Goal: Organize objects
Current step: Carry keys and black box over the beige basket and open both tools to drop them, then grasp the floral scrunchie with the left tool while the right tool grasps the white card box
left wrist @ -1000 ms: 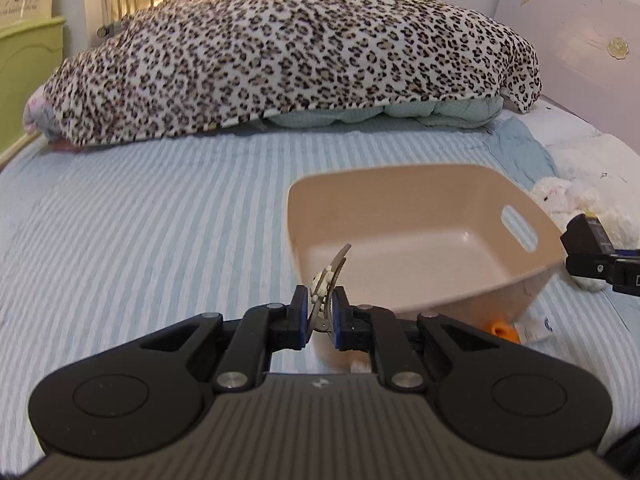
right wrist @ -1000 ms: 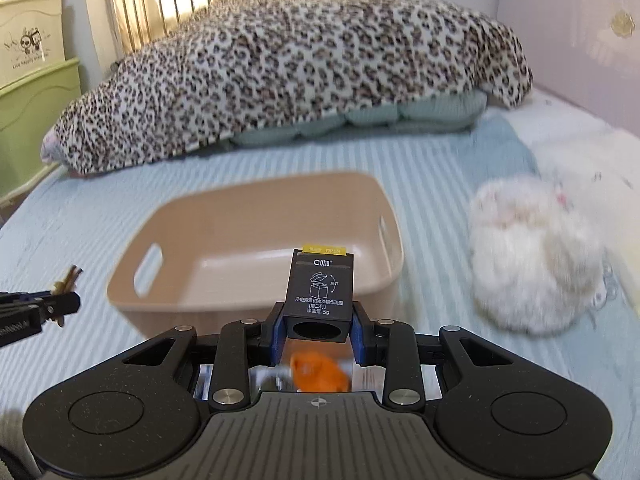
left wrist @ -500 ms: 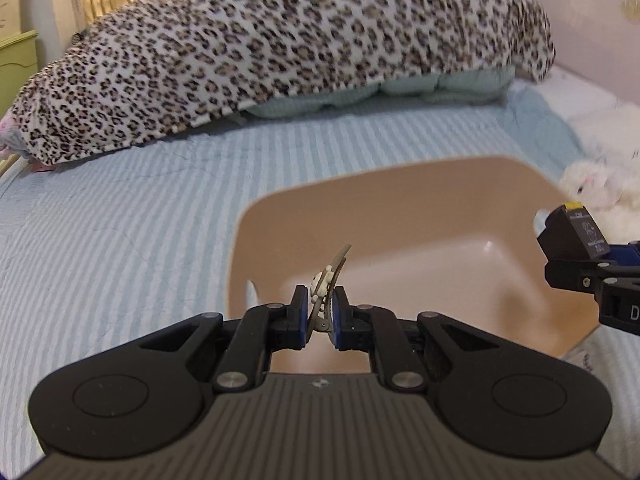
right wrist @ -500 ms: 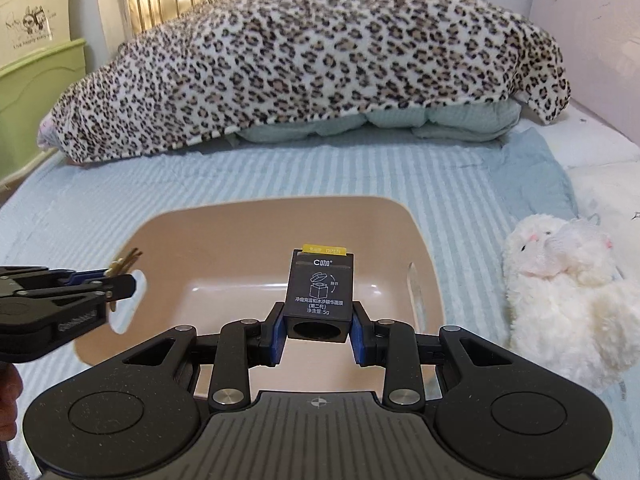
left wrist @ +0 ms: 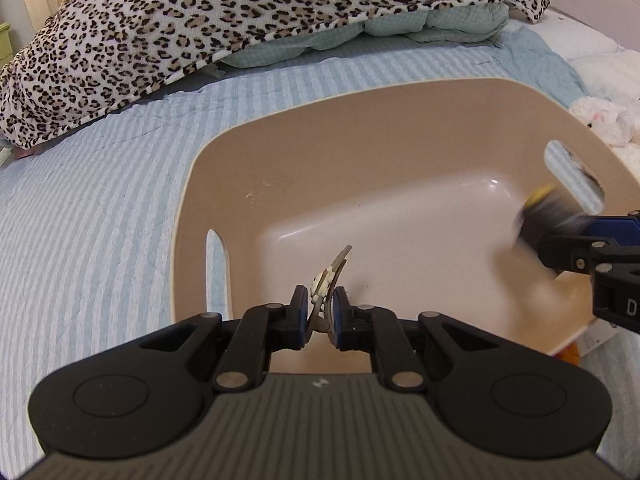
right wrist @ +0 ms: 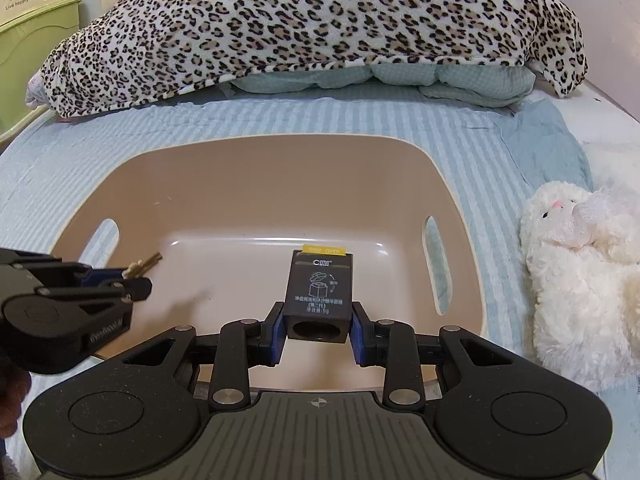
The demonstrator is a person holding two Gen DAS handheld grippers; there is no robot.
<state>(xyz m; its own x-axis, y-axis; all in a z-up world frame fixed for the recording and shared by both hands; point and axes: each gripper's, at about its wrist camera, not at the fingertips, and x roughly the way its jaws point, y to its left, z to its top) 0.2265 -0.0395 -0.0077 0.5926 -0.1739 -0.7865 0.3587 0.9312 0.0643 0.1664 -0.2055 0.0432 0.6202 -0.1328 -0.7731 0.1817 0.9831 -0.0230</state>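
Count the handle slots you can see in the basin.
2. One slot is cut in the basin wall on the left gripper side; the other slot is in the opposite wall, toward the plush toy. The near wall is partly hidden.

Over the beige basin point(right wrist: 280, 168), the right gripper point(right wrist: 319, 330) grips a black box point(right wrist: 319, 292), the left gripper point(right wrist: 134, 280) a hair clip point(right wrist: 144, 265).

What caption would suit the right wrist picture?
Right gripper holds a black box over a beige basin, left gripper alongside gripping a hair clip.
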